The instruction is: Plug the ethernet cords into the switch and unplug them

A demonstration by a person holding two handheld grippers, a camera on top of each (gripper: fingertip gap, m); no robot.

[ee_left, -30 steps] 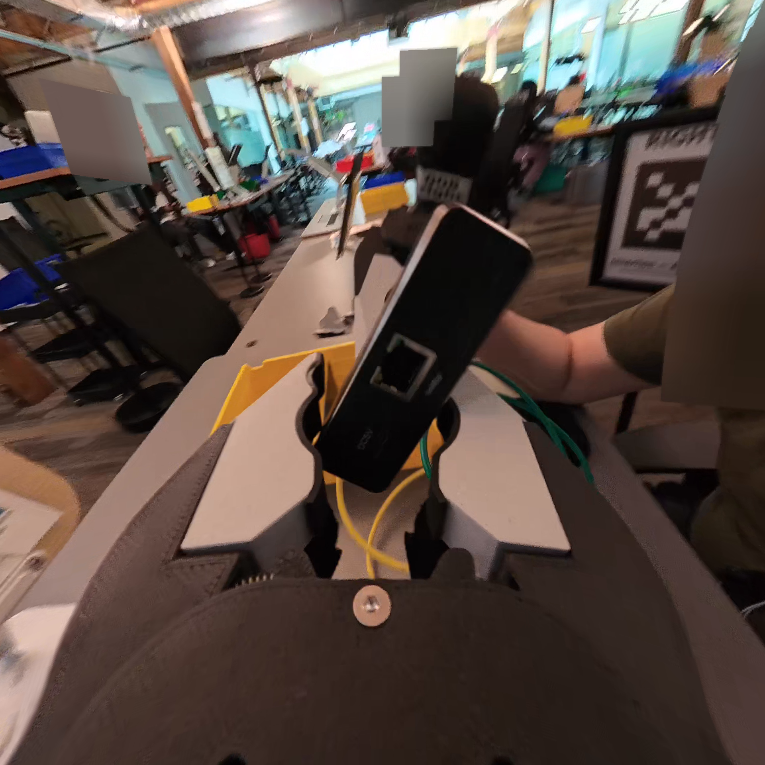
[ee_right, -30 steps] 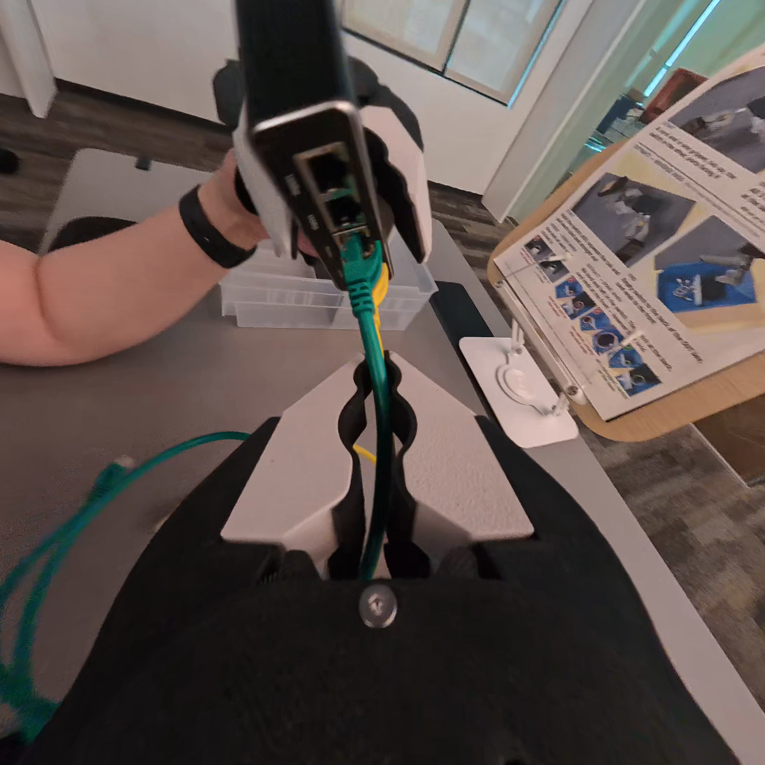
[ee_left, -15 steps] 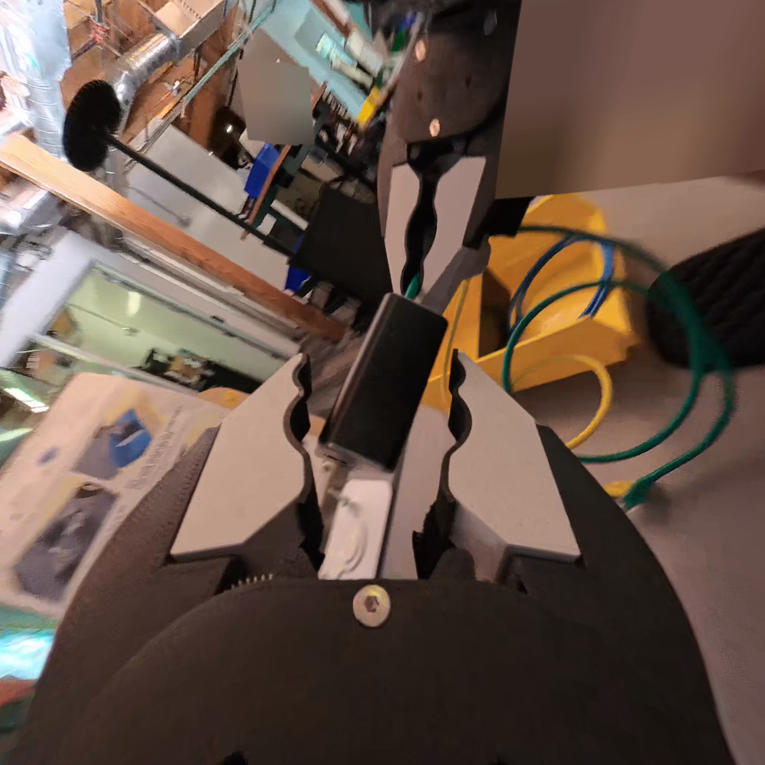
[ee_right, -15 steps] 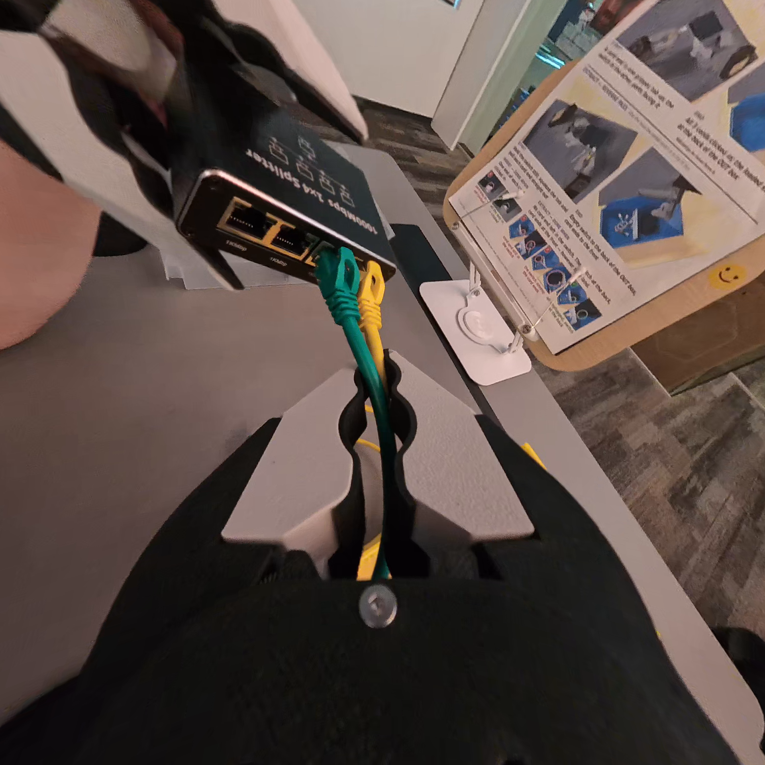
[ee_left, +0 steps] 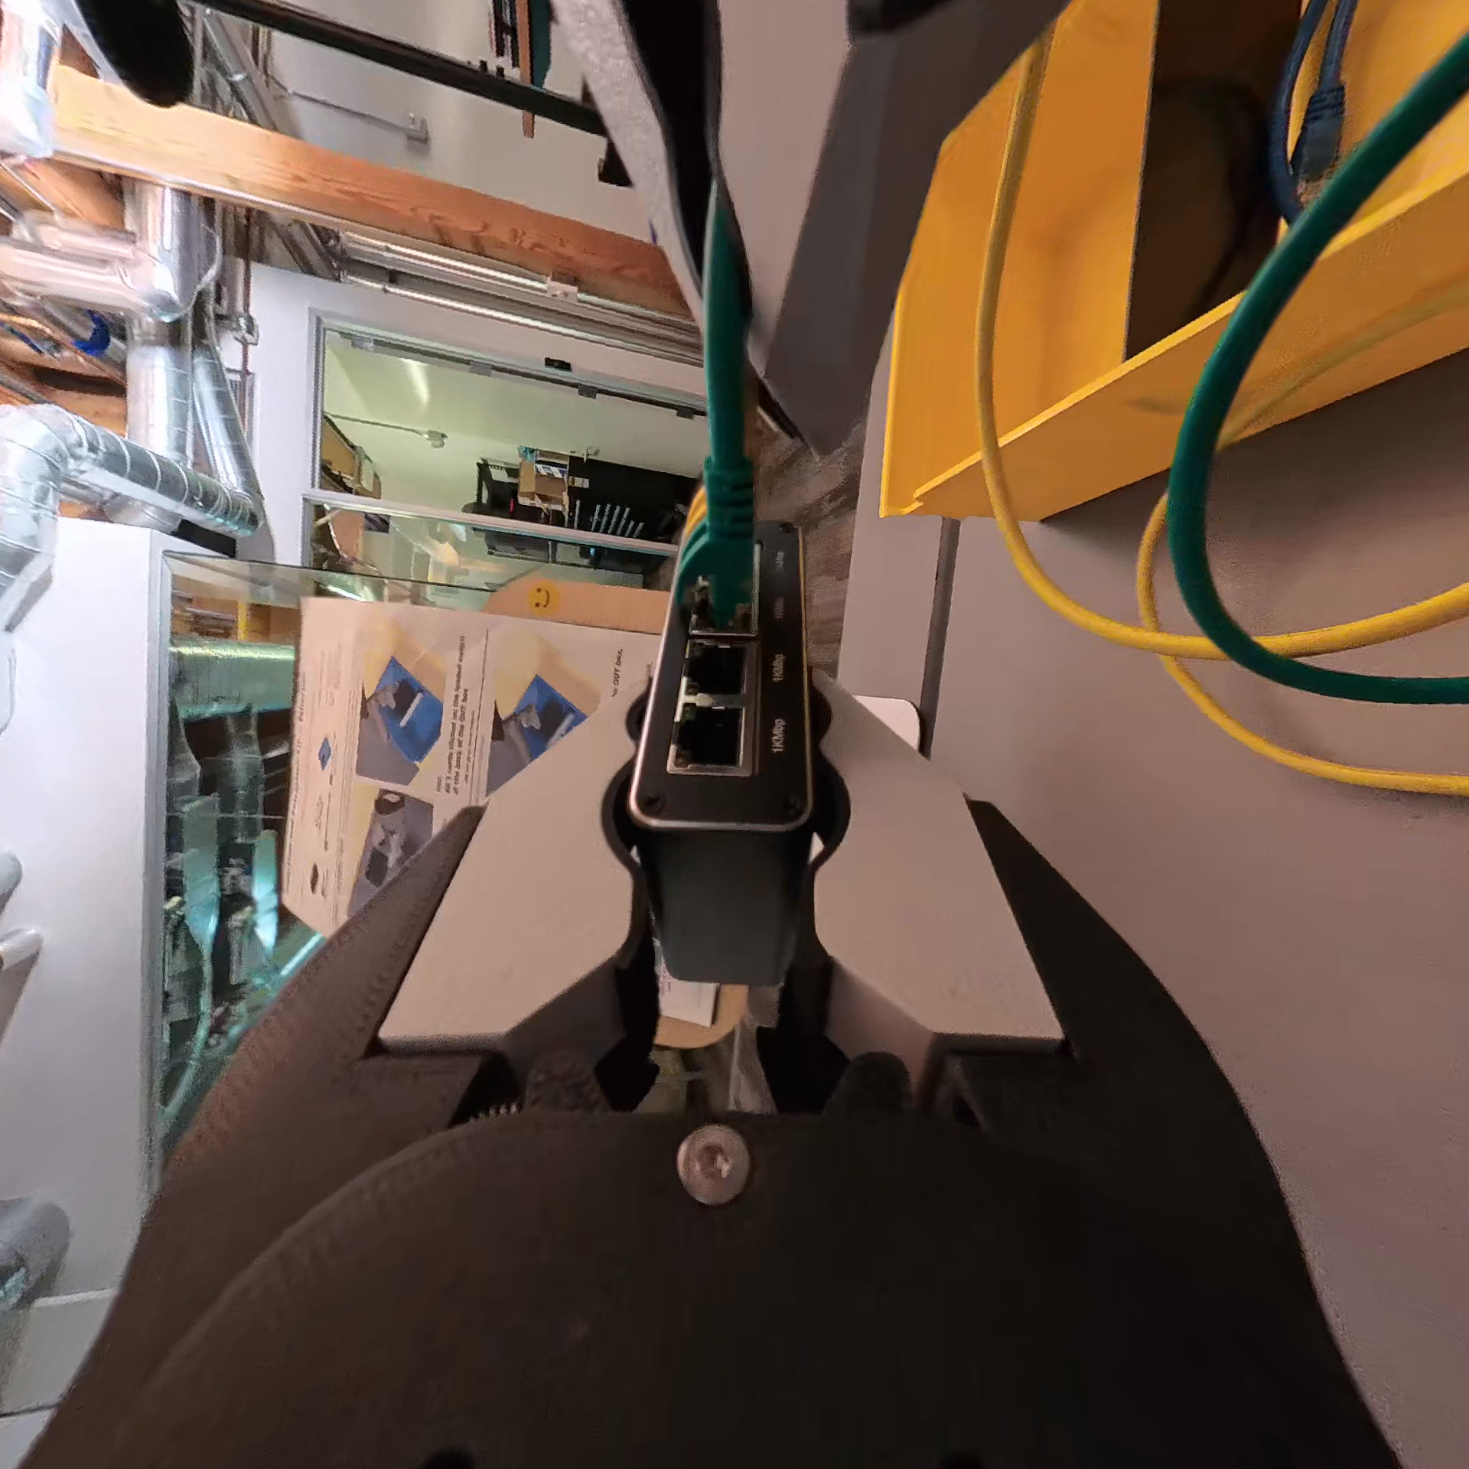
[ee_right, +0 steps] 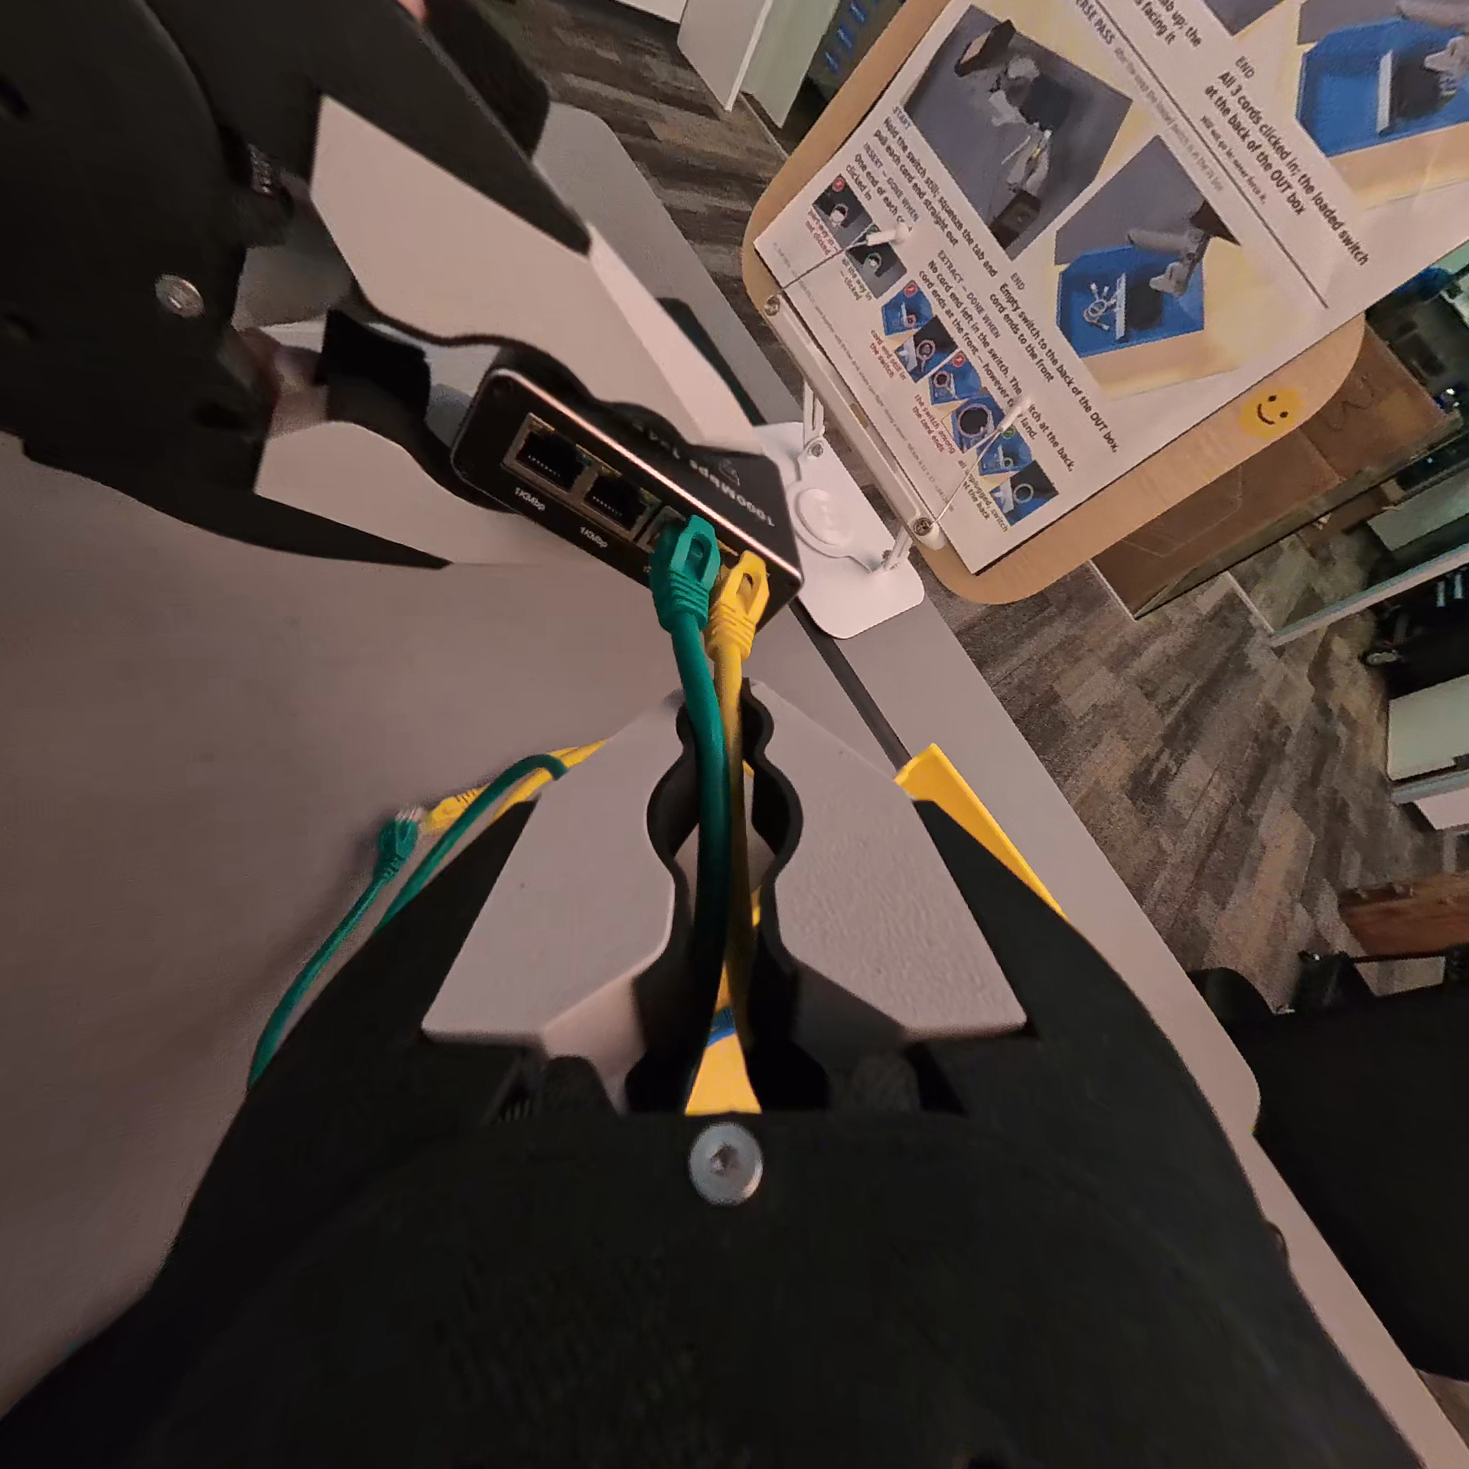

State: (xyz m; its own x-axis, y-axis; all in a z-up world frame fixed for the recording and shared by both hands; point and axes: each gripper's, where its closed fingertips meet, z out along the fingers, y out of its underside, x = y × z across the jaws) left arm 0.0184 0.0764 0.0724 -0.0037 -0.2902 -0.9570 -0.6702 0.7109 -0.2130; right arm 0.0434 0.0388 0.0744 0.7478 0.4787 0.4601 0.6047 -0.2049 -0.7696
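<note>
Left gripper (ee_left: pixel 727 783) has its fingers clamped on the black switch (ee_left: pixel 725 739), lifted off the grey table (ee_right: pixel 199 715). Green cord (ee_right: pixel 699 699) and yellow cord (ee_right: pixel 735 628) sit plugged side by side; two ports stand empty. My right gripper (ee_right: pixel 719 723) pinches the green cord just behind its plug. I judge unplugging comes next: press the tab, pull straight back. Table edge, yellow bin (ee_right: pixel 966 811) and instruction board (ee_right: pixel 1113 318) crowd the right; leftward is freer.

Grey worktop (ee_right: pixel 238 676); patterned grey floor (ee_right: pixel 1153 715); wooden ceiling beam (ee_left: pixel 318 183), silver ducts (ee_left: pixel 119 469), glass partition (ee_left: pixel 477 445).
</note>
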